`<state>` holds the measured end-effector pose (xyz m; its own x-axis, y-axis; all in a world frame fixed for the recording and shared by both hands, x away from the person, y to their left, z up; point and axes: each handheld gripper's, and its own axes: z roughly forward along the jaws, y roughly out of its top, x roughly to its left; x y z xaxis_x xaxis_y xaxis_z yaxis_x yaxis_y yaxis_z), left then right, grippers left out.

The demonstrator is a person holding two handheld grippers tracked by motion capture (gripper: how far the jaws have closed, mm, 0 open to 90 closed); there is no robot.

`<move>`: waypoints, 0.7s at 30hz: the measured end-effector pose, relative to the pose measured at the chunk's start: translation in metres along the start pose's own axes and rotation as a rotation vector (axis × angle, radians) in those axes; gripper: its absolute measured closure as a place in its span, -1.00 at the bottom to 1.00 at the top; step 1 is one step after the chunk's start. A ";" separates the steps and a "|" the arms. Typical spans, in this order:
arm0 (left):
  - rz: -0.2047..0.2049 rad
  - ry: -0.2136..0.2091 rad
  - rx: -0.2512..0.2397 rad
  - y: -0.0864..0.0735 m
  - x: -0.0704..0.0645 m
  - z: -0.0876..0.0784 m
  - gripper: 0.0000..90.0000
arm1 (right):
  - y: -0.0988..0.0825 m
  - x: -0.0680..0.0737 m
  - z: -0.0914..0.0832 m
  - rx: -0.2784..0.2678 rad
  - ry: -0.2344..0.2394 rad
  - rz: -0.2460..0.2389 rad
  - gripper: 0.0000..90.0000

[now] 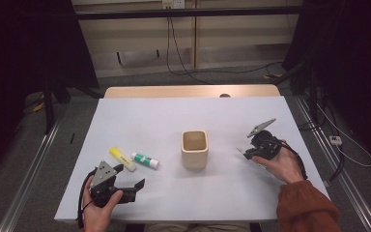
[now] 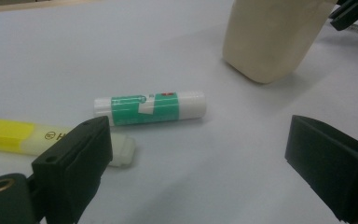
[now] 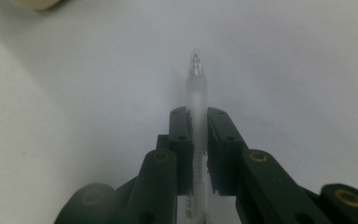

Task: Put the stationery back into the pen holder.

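At the left of the high view, the person's left hand [image 1: 98, 205] is resting at the near edge of the white table [image 1: 140, 116], holding the left gripper [image 1: 128, 181] low over the surface with its jaws spread wide and nothing between them. In the left gripper view the two black jaws are standing far apart, framing bare tabletop.

Just beyond that gripper, a yellow highlighter [image 1: 122, 159] is lying flat with its pale cap end pointing toward the near side; in the left gripper view the highlighter [image 2: 23, 136] is partly sitting behind the left-hand jaw. Right beside it, not touching, a green-and-white glue stick [image 1: 145, 160] is lying on its side; the same glue stick [image 2: 150, 108] is showing in the left gripper view, lying across the table ahead of the open jaws.

Near the middle of the table, a beige square-mouthed pen holder [image 1: 194, 148] is standing upright, its opening facing up. Its lower wall [image 2: 272, 37] is rising at the top of the left gripper view.

To the right of the holder, well apart from it, the right hand [image 1: 284, 166] is gripping the right gripper [image 1: 245, 152], which is pointing toward the holder. In the right gripper view its jaws are clamping a translucent pen [image 3: 197, 98] by the barrel, the pen's tip sticking out ahead of the jaws above the white tabletop. The pen is being held just above the table, between the holder and the table's right edge.
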<state>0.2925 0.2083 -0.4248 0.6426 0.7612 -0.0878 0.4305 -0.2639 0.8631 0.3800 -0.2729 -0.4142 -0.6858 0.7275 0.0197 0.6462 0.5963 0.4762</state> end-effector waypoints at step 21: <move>-0.003 0.000 -0.001 0.000 0.000 0.000 -0.84 | 0.004 0.005 -0.030 -0.281 -0.034 0.038 0.81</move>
<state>0.2925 0.2084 -0.4247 0.6411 0.7621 -0.0906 0.4317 -0.2606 0.8635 0.3690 -0.2771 -0.3860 -0.6484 0.7611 0.0151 0.5500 0.4547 0.7005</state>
